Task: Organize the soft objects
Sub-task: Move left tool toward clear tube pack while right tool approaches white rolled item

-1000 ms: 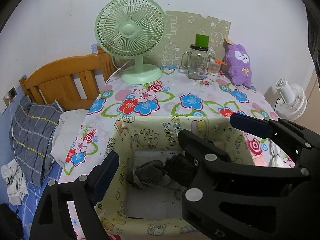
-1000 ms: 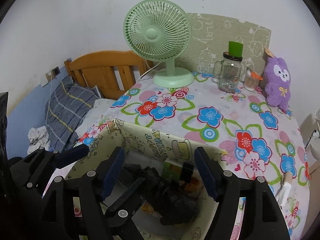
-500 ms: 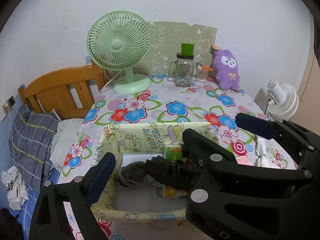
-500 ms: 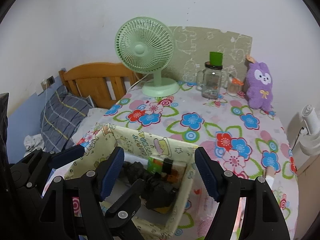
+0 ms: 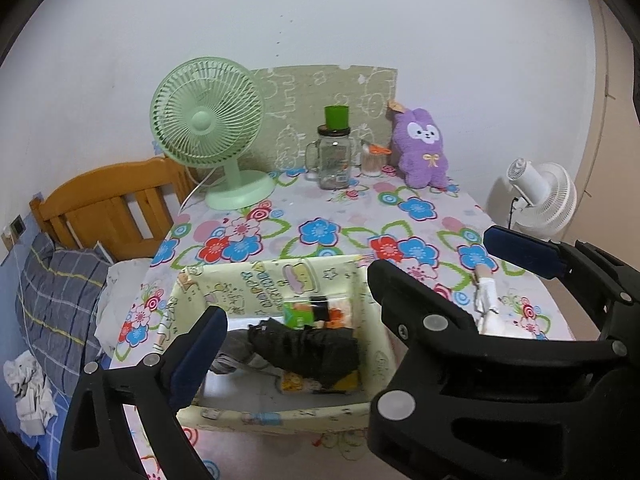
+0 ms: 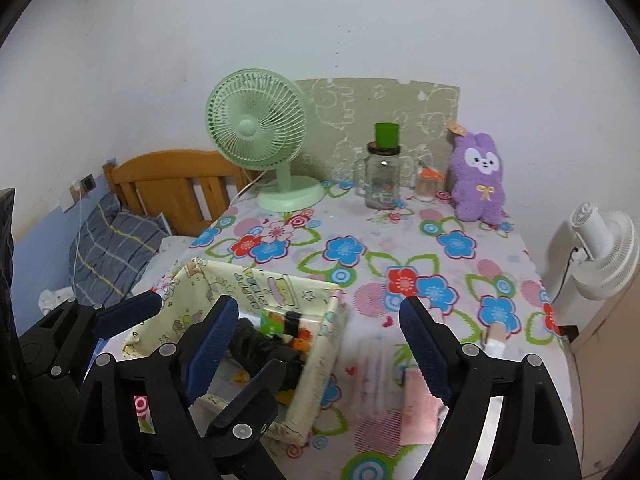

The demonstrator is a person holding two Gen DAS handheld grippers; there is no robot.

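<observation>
The box's point(image 5: 276, 288) near-right corner hides behind a gripper arm. The dark cloth point(image 5: 308, 350) covers items beneath it. Near the right jaws, pink packets point(image 6: 420, 396) are blurred.

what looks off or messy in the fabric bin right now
The dark cloth lies bunched and unfolded across the yellow fabric bin, partly covering the colourful packets under it. Nothing looks spilled or damaged.

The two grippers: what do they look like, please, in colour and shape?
Both the left gripper and the right gripper are black plastic frames with angular, cut-out arms and round silver rivets. Each finger ends in a dark blue ribbed pad. No cables, markings or sleeves show.
</observation>
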